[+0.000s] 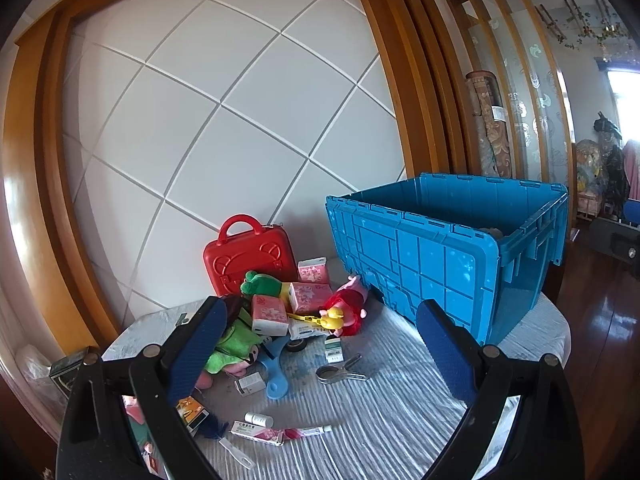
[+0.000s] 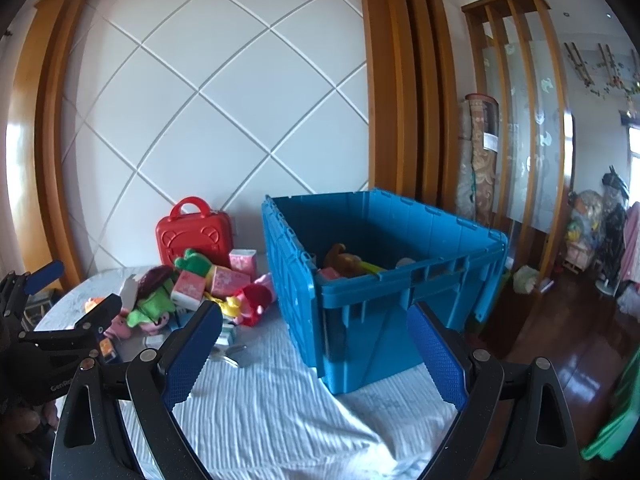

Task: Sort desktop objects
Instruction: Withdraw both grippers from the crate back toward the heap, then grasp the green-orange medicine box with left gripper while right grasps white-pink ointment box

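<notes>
Both tools hover level above the cloth-covered tabletop (image 1: 380,420), fingers spread wide and empty; the left tool (image 1: 320,344) faces the toy pile, the right tool (image 2: 316,352) the large blue plastic crate (image 2: 384,280).

Surface: a table (image 1: 380,420) covered with a pale ribbed cloth.
Right side: a blue crate (image 1: 448,256) stands on the cloth.
Back, by the wall: a red toy case (image 1: 248,256) stands upright.
Left middle: a heap of plush toys (image 1: 348,308) and pink tissue packs (image 1: 310,296).
Near edge: a blue hand mirror (image 1: 276,376), a metal clip (image 1: 340,372), a small white bottle (image 1: 259,419), an ointment tube (image 1: 308,432) and small boxes (image 1: 250,383).
</notes>
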Tool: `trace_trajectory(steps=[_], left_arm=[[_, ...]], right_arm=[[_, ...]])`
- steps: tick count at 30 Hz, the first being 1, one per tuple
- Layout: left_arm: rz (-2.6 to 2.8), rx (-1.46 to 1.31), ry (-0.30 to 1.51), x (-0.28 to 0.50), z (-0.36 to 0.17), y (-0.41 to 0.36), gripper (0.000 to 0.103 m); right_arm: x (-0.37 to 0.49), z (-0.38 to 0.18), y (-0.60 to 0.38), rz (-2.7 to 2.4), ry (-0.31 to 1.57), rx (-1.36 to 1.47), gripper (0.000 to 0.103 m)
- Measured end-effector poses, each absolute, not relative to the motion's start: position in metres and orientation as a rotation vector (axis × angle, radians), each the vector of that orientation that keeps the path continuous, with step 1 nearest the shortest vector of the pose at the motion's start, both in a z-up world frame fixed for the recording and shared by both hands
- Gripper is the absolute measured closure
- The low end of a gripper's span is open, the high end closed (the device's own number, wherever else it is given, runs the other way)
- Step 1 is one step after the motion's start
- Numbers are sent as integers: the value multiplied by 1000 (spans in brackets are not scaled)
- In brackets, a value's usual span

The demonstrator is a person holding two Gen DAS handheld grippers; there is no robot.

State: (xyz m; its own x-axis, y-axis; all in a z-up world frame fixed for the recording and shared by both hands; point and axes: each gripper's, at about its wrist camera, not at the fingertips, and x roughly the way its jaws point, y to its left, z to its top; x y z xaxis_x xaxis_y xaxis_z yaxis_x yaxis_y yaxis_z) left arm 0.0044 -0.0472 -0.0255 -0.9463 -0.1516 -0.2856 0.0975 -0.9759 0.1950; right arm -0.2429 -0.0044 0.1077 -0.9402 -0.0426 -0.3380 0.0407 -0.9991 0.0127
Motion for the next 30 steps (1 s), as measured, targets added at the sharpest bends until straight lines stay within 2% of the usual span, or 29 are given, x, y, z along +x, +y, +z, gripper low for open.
trace_trajectory(steps=[9,15,18,30], left_arm=[[-2937,470,-261,7,-34,-55,6],[-2905,542,-258,4,-63,-83,6],[-2880,565,-213,2,-84,-113,6],[-2676,843,-289,-12,-189,-280,6]], right_arm=[[-247,103,-11,-3023,-13,535,8],[-265,86,-35,-2967,-26,568,8],[-283,73,-58,-2936,9,611,7],[-401,-17,-186,-2728,50,917,7]])
